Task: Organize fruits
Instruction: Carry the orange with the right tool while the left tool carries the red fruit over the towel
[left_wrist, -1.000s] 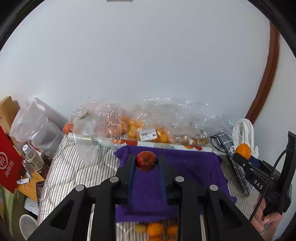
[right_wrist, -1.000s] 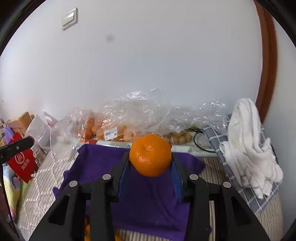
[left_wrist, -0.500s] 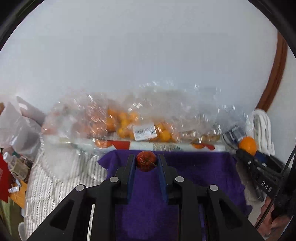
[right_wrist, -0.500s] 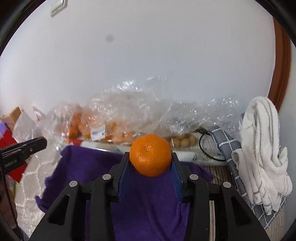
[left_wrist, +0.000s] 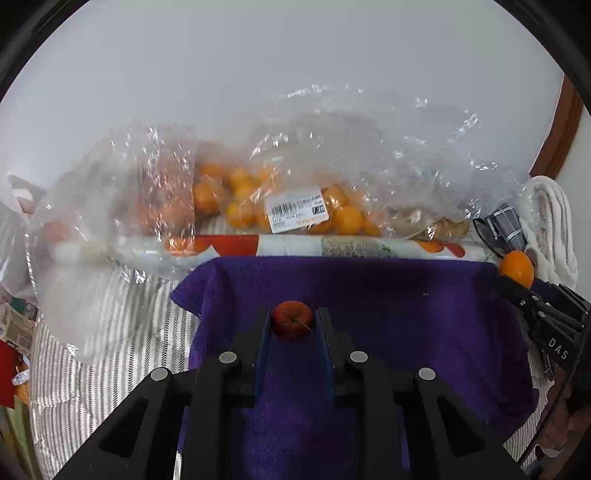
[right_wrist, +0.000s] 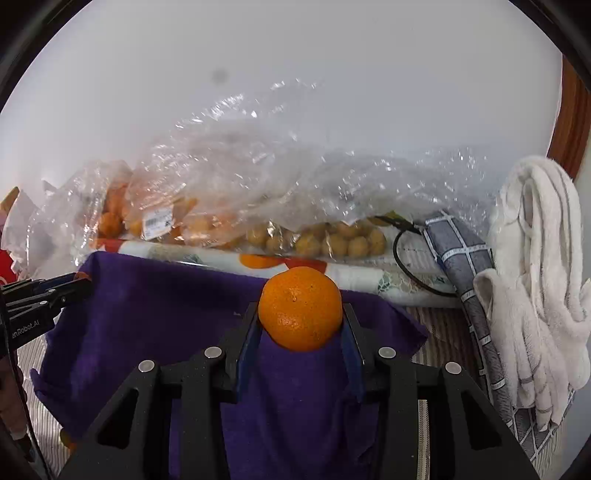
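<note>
Left claw (left_wrist: 291, 325), lower centre of its frame: clenched on one small dark-red fruit (left_wrist: 291, 323), held above the purple cloth (left_wrist: 388, 302). Right claw (right_wrist: 300, 321), lower centre of its own frame: clenched on one orange (right_wrist: 300, 308), also above the cloth; the same orange shows at the right edge of the left view. Both fruits appear to be in transit, so the step in hand is judged to be carrying, one fruit per claw.

Mid-frame, beyond the cloth: one printed roll (left_wrist: 332, 246) lying crosswise. Behind it: clear plastic bags (right_wrist: 258, 177) against the wall, at least two; one labelled bag holds many small orange fruits (left_wrist: 347, 219), another many small tan fruits (right_wrist: 332, 242), neither exactly countable. Far right: one white towel (right_wrist: 535, 266).

The next move likely calls for bringing each fruit to the bag of its own kind before releasing; the red fruit's destination cannot be told.
</note>
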